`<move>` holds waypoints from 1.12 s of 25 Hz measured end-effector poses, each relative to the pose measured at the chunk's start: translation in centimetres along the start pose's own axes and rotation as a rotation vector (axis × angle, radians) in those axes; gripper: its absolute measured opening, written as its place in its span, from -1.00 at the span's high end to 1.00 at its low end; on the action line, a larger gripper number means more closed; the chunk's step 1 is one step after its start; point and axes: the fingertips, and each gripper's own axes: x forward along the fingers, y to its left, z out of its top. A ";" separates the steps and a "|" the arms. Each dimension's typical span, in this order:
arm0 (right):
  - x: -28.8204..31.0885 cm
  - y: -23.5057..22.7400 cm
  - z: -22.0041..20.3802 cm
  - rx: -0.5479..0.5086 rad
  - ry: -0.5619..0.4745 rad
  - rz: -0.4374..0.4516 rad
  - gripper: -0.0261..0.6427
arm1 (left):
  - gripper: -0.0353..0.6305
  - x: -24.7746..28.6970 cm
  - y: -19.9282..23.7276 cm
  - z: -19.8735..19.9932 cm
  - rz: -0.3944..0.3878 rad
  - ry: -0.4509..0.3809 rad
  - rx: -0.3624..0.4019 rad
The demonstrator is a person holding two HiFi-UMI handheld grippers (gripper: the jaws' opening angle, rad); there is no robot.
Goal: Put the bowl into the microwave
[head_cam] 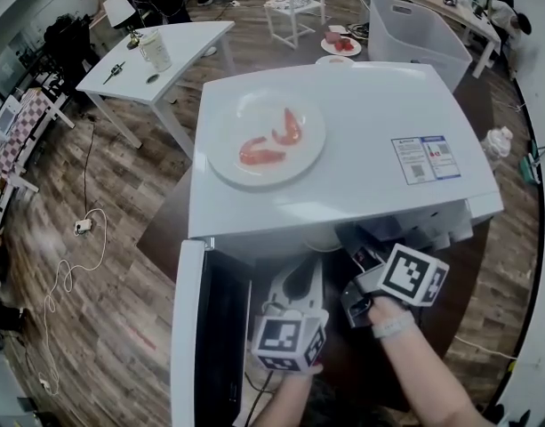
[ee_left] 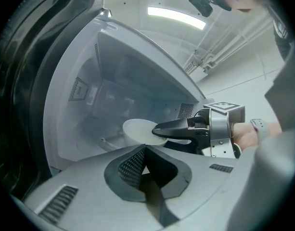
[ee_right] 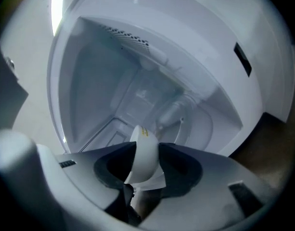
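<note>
The white microwave [head_cam: 361,123] stands with its door [head_cam: 188,327] swung open to the left. A small white bowl [ee_left: 137,130] is tilted just inside the cavity, seen edge-on as the bowl [ee_right: 146,155] in the right gripper view. My right gripper [ee_left: 159,130] is shut on the bowl's rim, with one black finger over the rim and one under it. In the head view the right gripper [head_cam: 356,249] reaches into the opening under the top edge. My left gripper [head_cam: 309,265] hovers at the opening beside it. In its own view the left gripper [ee_left: 145,150] is shut and holds nothing.
A white plate [head_cam: 254,114] with two shrimps [head_cam: 263,156] lies on top of the microwave. A white table [head_cam: 156,60] with a cup stands at the back left, and a white bin [head_cam: 414,34] at the back right. A cable [head_cam: 72,265] trails over the wooden floor.
</note>
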 end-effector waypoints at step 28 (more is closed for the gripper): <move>-1.6 1.3 -2.1 -0.383 0.093 0.122 0.07 | 0.89 0.8 0.6 0.4 0.018 -0.001 -0.053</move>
